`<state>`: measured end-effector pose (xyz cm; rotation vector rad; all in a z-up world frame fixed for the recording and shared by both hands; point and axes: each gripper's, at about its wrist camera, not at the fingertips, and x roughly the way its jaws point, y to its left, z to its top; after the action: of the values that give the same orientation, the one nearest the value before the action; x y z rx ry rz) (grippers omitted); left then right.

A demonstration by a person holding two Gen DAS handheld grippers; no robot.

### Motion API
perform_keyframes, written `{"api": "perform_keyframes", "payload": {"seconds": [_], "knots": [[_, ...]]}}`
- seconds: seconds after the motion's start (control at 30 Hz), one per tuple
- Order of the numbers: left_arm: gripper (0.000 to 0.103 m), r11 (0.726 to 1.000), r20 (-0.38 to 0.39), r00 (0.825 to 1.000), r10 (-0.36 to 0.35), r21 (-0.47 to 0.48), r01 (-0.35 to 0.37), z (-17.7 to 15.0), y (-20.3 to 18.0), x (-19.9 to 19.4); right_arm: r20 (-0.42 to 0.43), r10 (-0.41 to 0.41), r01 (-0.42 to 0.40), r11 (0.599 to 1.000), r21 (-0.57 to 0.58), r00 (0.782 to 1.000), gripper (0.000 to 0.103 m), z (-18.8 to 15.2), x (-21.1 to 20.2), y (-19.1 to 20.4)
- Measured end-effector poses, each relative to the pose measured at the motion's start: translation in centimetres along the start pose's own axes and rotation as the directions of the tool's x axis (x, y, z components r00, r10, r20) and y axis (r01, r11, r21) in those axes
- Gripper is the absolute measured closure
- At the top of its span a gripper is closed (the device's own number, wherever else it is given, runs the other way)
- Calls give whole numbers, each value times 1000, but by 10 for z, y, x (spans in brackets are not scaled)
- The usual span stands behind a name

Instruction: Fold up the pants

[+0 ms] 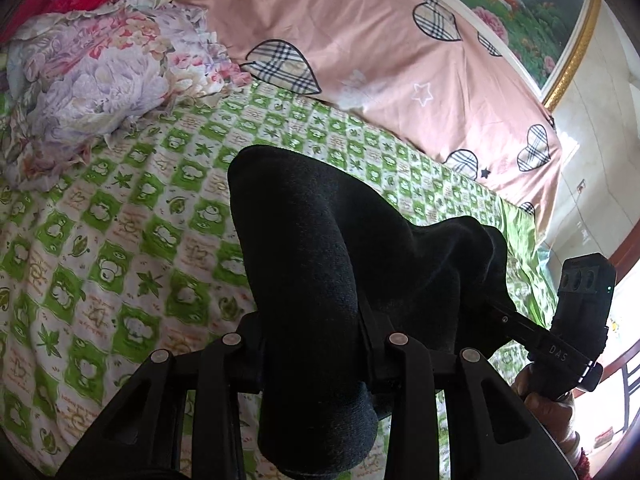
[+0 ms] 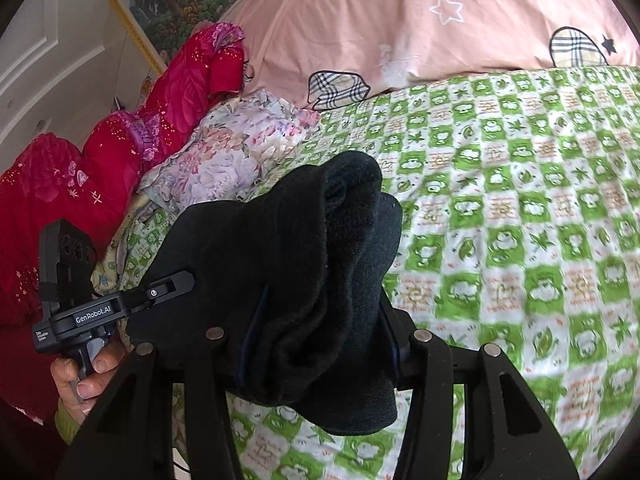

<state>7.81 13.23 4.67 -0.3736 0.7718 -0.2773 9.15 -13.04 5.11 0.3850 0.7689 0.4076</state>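
Black pants [image 1: 304, 220] hang bunched above the green patterned bed sheet [image 1: 120, 240], held up at two places. My left gripper [image 1: 316, 316] is shut on a thick fold of the cloth, which hides its fingertips and drapes down past them. In the right wrist view the pants [image 2: 300, 240] bulge up between the fingers of my right gripper [image 2: 316, 344], which is shut on them too. My left gripper [image 2: 176, 284] reaches into the cloth from the left there, with a hand [image 2: 80, 380] on its handle. My right gripper [image 1: 492, 308] enters the cloth from the right in the left wrist view.
A pink quilt [image 1: 360, 40] with checked hearts lies along the far side of the bed. A floral pillow [image 1: 100, 80] and a red quilt [image 2: 120, 152] sit at one end. A framed painting [image 1: 540, 8] hangs on the wall. The bed edge [image 1: 532, 236] drops to the floor.
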Motion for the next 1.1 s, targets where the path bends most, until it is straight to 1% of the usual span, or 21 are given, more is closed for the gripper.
{"api": "perform_keyframes", "payload": {"seconds": [0.3, 0.47, 0.67, 1.0, 1.07, 1.1], "knots": [[69, 999, -24, 999, 38, -39, -38, 6, 23, 18, -54, 3, -2, 1000, 14, 999, 52, 0, 33, -4], [69, 998, -38, 998, 51, -42, -53, 6, 30, 24, -74, 4, -2, 1000, 20, 997, 52, -1, 46, -6], [69, 996, -54, 997, 56, -64, -60, 4, 38, 32, -93, 3, -1, 1000, 15, 996, 52, 0, 56, -8], [69, 994, -68, 995, 75, -70, -80, 3, 45, 42, -102, 5, -2, 1000, 24, 995, 52, -1, 66, -15], [65, 994, -71, 995, 76, -73, -81, 1, 46, 44, -105, -1, 4, 1000, 28, 994, 51, -2, 68, -16], [63, 994, -77, 994, 76, -77, -82, 0, 48, 45, -108, -6, 10, 999, 33, 994, 48, -3, 69, -17]]}}
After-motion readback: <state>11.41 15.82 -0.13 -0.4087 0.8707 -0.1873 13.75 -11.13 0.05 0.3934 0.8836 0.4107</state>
